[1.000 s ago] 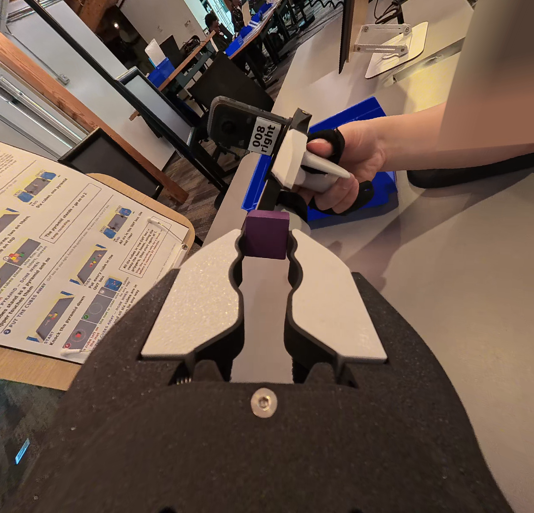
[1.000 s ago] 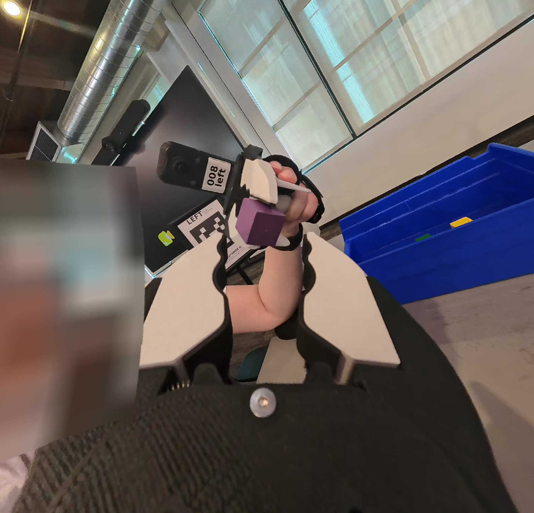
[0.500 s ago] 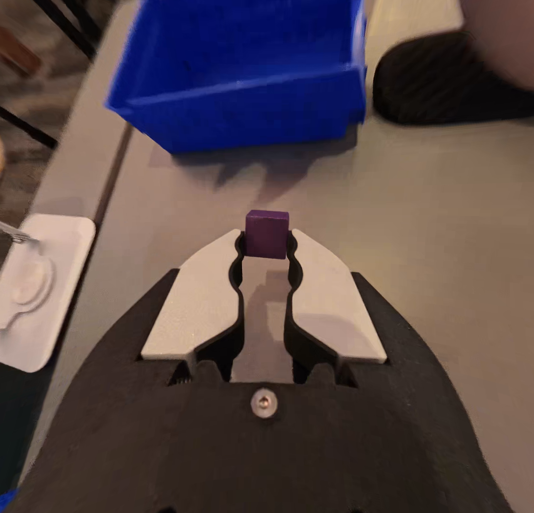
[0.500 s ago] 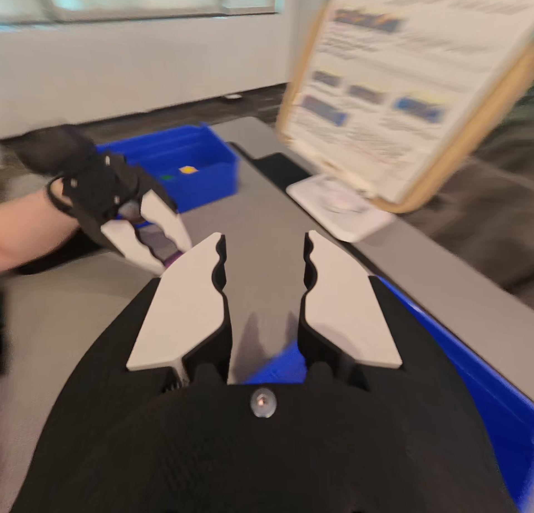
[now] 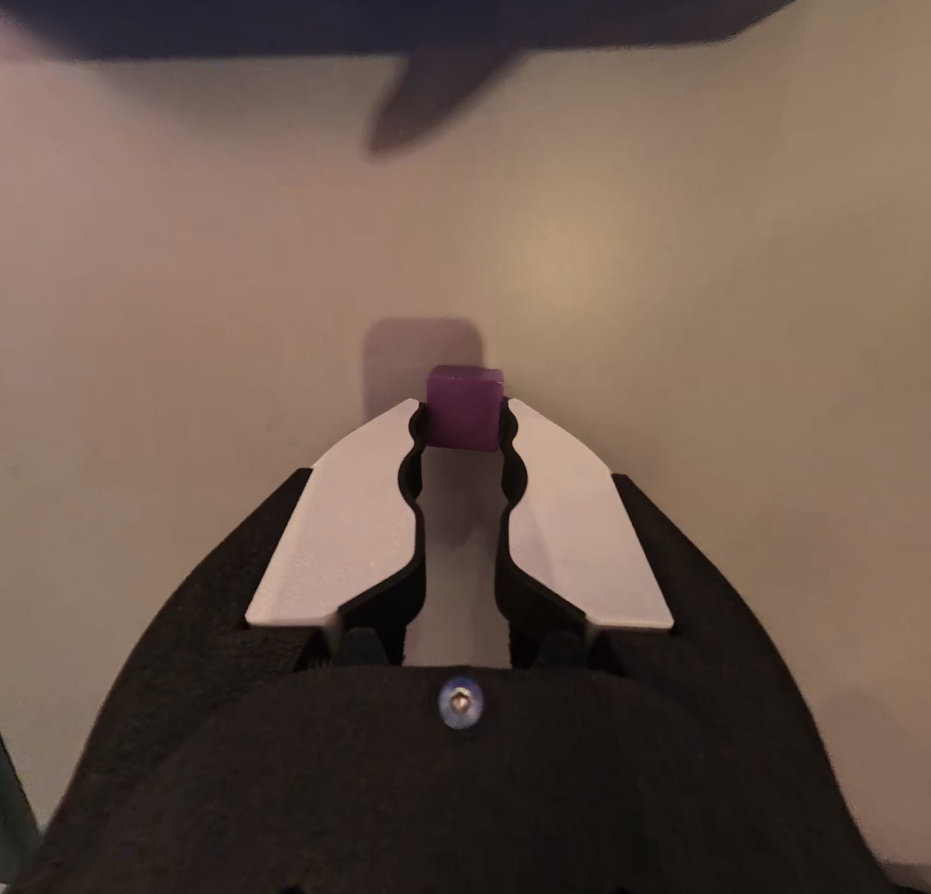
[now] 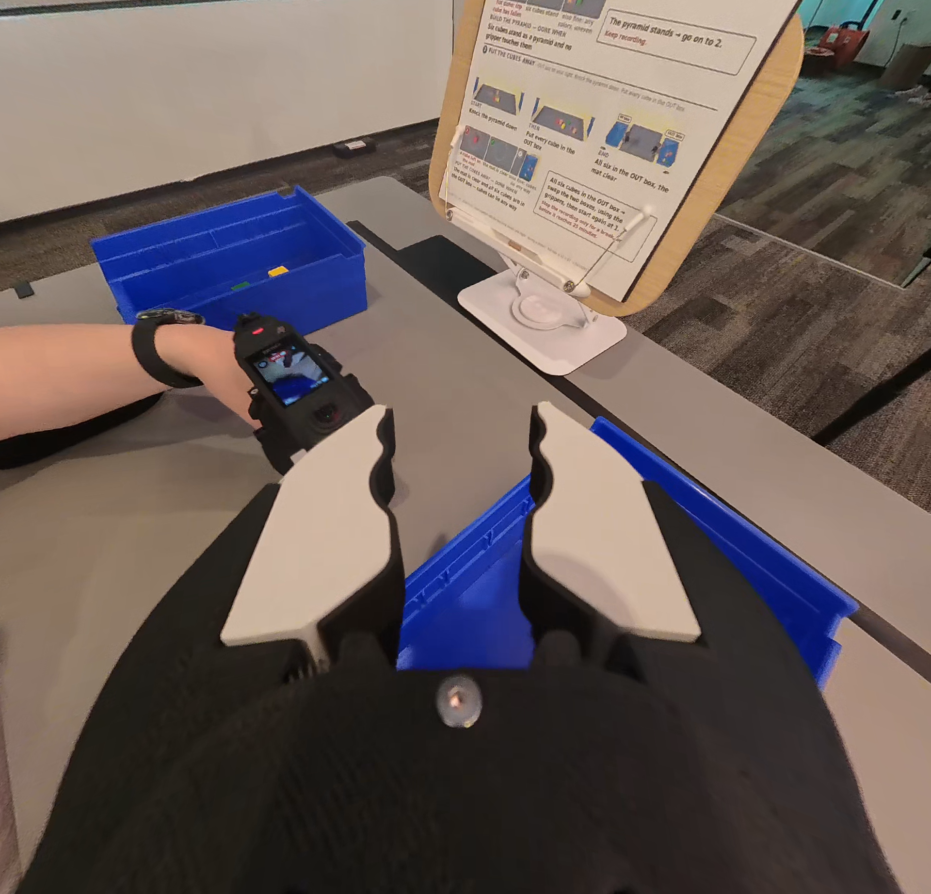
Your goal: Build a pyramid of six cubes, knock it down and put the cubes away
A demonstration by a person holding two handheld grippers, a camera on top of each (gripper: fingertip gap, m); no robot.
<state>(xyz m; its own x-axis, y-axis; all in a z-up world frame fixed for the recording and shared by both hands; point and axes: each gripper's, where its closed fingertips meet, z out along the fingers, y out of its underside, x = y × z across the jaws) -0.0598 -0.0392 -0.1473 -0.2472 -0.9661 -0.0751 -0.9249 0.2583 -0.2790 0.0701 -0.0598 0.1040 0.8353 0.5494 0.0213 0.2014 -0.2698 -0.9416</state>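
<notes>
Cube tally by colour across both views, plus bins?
Purple cube, in the left gripper: 1
Yellow cube, in the far blue bin: 1
Green cube, same bin: 1
Blue bins, far one and near one: 2
Total: 3 cubes visible, 2 bins

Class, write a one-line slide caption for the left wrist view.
Left gripper shut on a purple cube, held low over the grey table.
</notes>
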